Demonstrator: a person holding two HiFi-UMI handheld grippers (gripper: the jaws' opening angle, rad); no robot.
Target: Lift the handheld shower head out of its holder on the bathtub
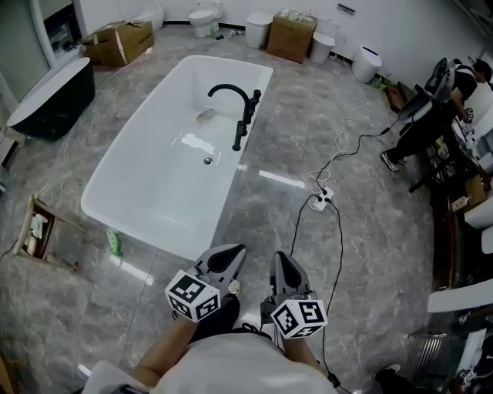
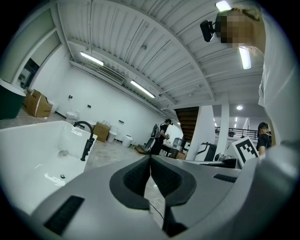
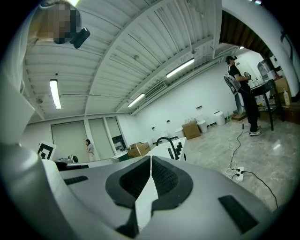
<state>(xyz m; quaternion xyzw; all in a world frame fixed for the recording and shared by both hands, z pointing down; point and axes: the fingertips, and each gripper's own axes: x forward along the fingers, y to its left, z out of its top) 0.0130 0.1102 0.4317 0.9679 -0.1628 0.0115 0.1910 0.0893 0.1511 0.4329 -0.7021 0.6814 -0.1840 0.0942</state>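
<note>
A white bathtub (image 1: 123,181) stands on the grey marble floor, ahead and to the left of me. On its right rim is a black arched faucet (image 1: 228,91), and beside it a slim black handheld shower head (image 1: 238,137) stands upright in its holder. Both grippers are low in the head view, well short of the tub. The left gripper (image 1: 239,249) and the right gripper (image 1: 278,256) are each shut with nothing between the jaws. The left gripper view shows its gripper (image 2: 150,158) and the faucet (image 2: 86,138) far off at left. From the right gripper (image 3: 150,158) the faucet (image 3: 167,141) lies straight ahead.
A power strip (image 1: 320,202) with black and white cables lies on the floor right of the tub. A black tub (image 1: 48,96) sits far left, a wooden crate (image 1: 37,231) near left, and cardboard boxes (image 1: 291,35) and a toilet (image 1: 206,17) at the back. A person (image 1: 431,108) works far right.
</note>
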